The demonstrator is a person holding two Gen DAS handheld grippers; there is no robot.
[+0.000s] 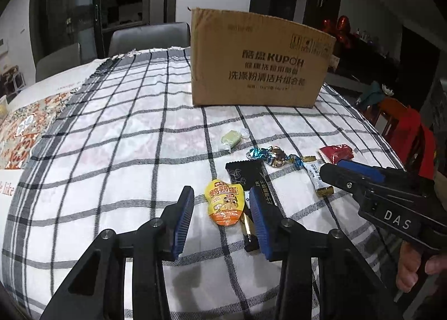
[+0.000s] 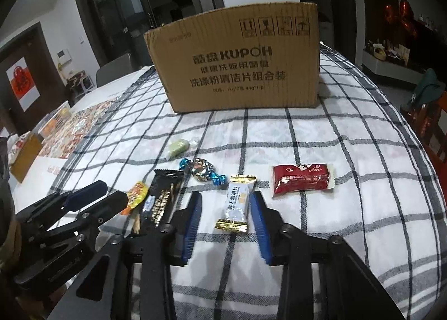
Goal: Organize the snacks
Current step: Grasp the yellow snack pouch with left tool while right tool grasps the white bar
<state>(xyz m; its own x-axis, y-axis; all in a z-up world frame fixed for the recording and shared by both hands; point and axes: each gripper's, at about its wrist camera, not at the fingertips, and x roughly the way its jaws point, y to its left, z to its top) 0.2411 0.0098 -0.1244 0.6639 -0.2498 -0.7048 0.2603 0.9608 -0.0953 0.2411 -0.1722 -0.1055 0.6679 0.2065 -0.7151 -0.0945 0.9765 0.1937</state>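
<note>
While both grippers hang low over the checked cloth of the bench [image 2: 349, 152], each already has one snack between its jaws, and neither pair presses on it yet. The right gripper [image 2: 226, 222] frames the white and gold packet [image 2: 237, 204], whose long axis runs away from the camera, parallel to the blue pads, so closing would squeeze its narrow width. The left gripper [image 1: 222, 219] stands partly open around the yellow pouch [image 1: 223, 202], which lies lengthwise too, with the long black bar [image 1: 247, 180] touching its right side and running under the right pad; I judge this bar could be caught together. I count six snacks: these three, one green sweet [image 1: 230, 137], one foil candy [image 1: 275, 158], one red packet [image 2: 300, 183]. One cardboard box [image 2: 237, 60] stands behind, well apart.
</note>
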